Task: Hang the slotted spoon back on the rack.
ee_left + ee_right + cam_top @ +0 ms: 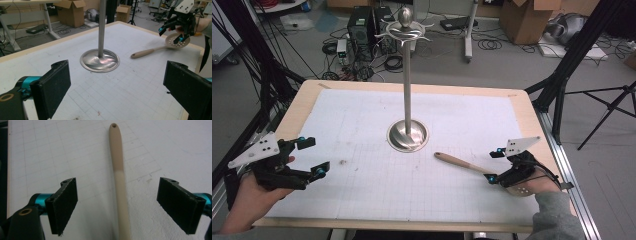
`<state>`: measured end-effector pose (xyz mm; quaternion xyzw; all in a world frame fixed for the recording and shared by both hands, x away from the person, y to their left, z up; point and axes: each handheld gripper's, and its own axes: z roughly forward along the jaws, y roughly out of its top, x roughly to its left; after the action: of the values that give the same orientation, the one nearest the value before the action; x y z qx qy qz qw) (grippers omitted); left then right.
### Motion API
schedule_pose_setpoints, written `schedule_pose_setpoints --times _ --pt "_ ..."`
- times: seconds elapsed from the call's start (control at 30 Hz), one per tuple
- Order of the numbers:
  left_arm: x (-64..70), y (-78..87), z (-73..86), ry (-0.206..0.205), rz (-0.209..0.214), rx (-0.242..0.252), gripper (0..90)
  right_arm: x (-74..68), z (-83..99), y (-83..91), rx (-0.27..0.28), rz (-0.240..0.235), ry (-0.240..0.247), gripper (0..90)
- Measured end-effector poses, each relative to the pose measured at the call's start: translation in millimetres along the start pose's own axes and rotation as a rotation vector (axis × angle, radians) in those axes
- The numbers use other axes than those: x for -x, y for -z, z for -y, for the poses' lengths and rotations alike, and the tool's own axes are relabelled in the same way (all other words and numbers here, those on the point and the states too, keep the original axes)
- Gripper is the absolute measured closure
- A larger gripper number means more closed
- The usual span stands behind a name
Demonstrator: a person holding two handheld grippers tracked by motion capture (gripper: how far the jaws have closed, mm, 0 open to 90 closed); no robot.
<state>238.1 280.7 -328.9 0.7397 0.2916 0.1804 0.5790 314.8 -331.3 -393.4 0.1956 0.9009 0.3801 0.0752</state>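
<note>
A skimmer spoon with a beige handle lies on the white gridded mat, right of centre, its perforated head toward the table's right edge. My right gripper hovers over the handle near the head, open. In the right gripper view the handle runs up between the two black pads, and the gripper touches it on neither side. My left gripper is open at the table's left edge with nothing between its fingers. In the left gripper view it faces the stand and the spoon.
A tall metal stand rises from a round base at the mat's centre, with hooked arms at its top. The base lies between the grippers. Cables, boxes and tripod legs surround the table on the floor.
</note>
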Motion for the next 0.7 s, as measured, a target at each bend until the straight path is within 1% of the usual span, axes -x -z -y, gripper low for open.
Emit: schedule_pose_setpoints --times 0.1,0.13,0.23,0.3,0.37,0.43,0.5,0.57,0.6,0.63,0.7 --pt "0.8 -0.7 0.2 0.002 0.002 -0.001 7.7 0.4 0.4 -2.1 -0.015 -0.002 -0.001 18.5" --pt "1.0 -0.7 0.1 -0.001 0.001 -0.003 7.7 0.7 1.2 -3.8 -0.04 0.0 -0.006 20.3" --pt "1.1 -0.5 0.0 0.001 0.0 0.0 7.7 1.5 2.2 -6.9 -0.071 0.003 -0.004 22.9" --pt "1.0 -0.4 0.1 0.001 0.001 0.0 7.7 1.0 2.7 -8.3 -0.087 0.002 -0.012 24.3" --pt "0.8 -0.2 0.3 0.002 -0.001 0.0 7.7 1.6 3.2 -9.4 -0.103 0.004 -0.007 26.9" --pt "0.9 -0.2 0.4 0.004 -0.001 -0.001 7.7 1.2 3.7 -10.2 -0.123 0.008 -0.013 28.8" --pt "1.1 -0.3 0.5 0.004 0.0 0.0 7.7 1.1 4.5 -10.6 -0.139 0.006 -0.014 33.2" --pt "1.2 -0.2 0.4 0.005 -0.001 -0.001 7.7 0.9 5.1 -10.9 -0.142 0.005 -0.015 34.9" --pt "1.4 -0.2 0.4 0.005 0.0 0.001 7.7 1.0 6.6 -11.4 -0.151 0.006 -0.016 38.0" --pt "1.3 -0.2 0.5 0.005 0.0 0.001 7.7 1.4 7.2 -11.8 -0.161 0.008 -0.024 39.3" --pt "1.3 -0.2 0.7 0.005 0.0 0.0 7.7 1.7 7.5 -12.2 -0.169 0.011 -0.03 40.4"
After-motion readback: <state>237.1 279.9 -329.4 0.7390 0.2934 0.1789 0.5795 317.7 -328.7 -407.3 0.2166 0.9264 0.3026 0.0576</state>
